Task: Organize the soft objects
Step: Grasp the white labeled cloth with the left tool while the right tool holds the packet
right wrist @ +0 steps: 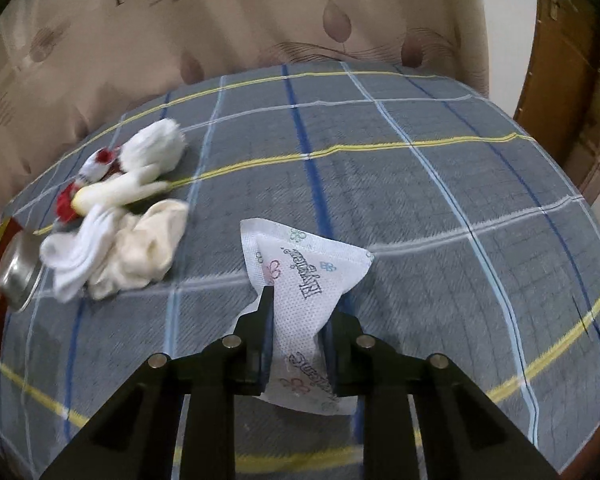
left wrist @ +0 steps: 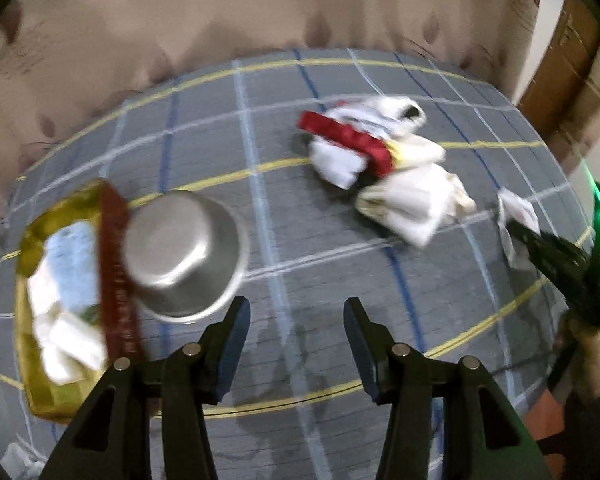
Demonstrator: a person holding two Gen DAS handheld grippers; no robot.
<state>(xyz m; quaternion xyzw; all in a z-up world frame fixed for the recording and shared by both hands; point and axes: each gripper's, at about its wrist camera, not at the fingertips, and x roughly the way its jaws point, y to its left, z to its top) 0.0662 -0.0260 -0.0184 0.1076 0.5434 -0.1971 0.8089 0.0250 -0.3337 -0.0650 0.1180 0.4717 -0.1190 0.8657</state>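
A heap of soft things (left wrist: 384, 168), white and cream socks with a red band (left wrist: 346, 136) across them, lies on the grey checked cloth ahead of my left gripper (left wrist: 296, 304). That gripper hovers over bare cloth, open, with nothing between its fingers. My right gripper (right wrist: 300, 312) is shut on a white printed soft packet (right wrist: 308, 272), which sticks out crumpled past the fingertips above the cloth. In the left wrist view the same packet (left wrist: 516, 208) shows at the far right. The heap (right wrist: 116, 236) and a fluffy white toy (right wrist: 152, 148) lie to the right gripper's left.
A gold box (left wrist: 30, 240) with a dark red lid edge holds white packets at the left. A steel bowl (left wrist: 184, 252) lies upside down beside it. The checked cloth (right wrist: 440, 208) ends at beige patterned fabric (right wrist: 260, 12) behind. A wooden door (right wrist: 568, 60) stands at the right.
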